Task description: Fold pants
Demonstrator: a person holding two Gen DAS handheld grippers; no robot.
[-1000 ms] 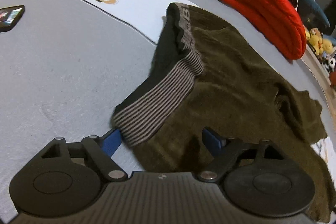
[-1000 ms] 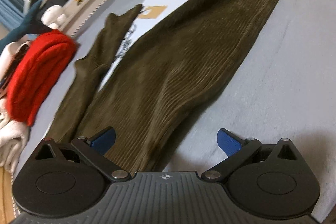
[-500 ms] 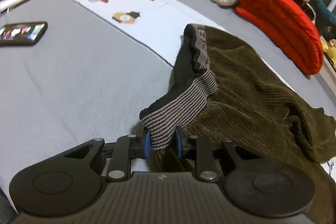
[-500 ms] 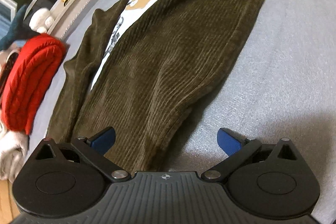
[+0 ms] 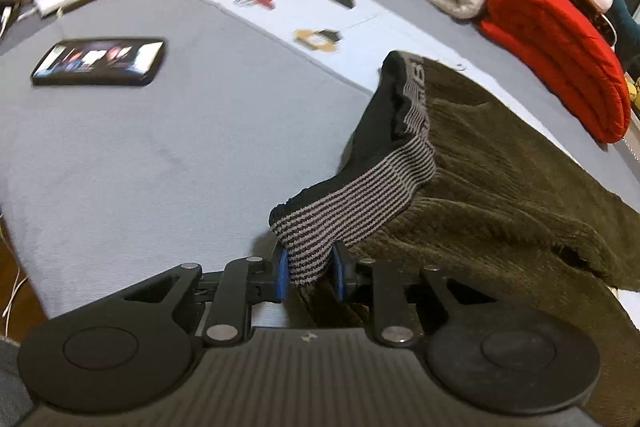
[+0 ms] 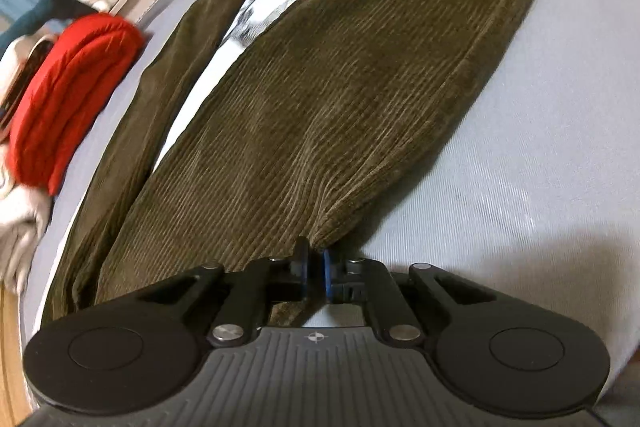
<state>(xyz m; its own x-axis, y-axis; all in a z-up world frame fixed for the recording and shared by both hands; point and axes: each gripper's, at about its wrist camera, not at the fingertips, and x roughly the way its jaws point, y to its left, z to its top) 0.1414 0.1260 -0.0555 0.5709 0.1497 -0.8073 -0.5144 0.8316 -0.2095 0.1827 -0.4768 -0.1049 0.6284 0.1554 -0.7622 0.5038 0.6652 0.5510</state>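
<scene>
Both grips are on: the left gripper (image 5: pixel 308 273) pinches the striped waistband (image 5: pixel 356 203) of the pants (image 6: pixel 340 99), which sprawl beside the red cushion (image 5: pixel 560 55), and the right gripper (image 6: pixel 315 273) nips the near leg's edge. The right bite looks thin, so the corduroy could slip free on the lift. The far leg (image 6: pixel 168 75), nearer the cushion, may drag and bunch.

Ribbed olive corduroy pants (image 6: pixel 360 99) on seemingly matt grey woven bedcover (image 5: pixel 160 147).

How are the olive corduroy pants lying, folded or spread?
Spread: olive corduroy pants lie full length, both legs apart on the grey bed.
</scene>
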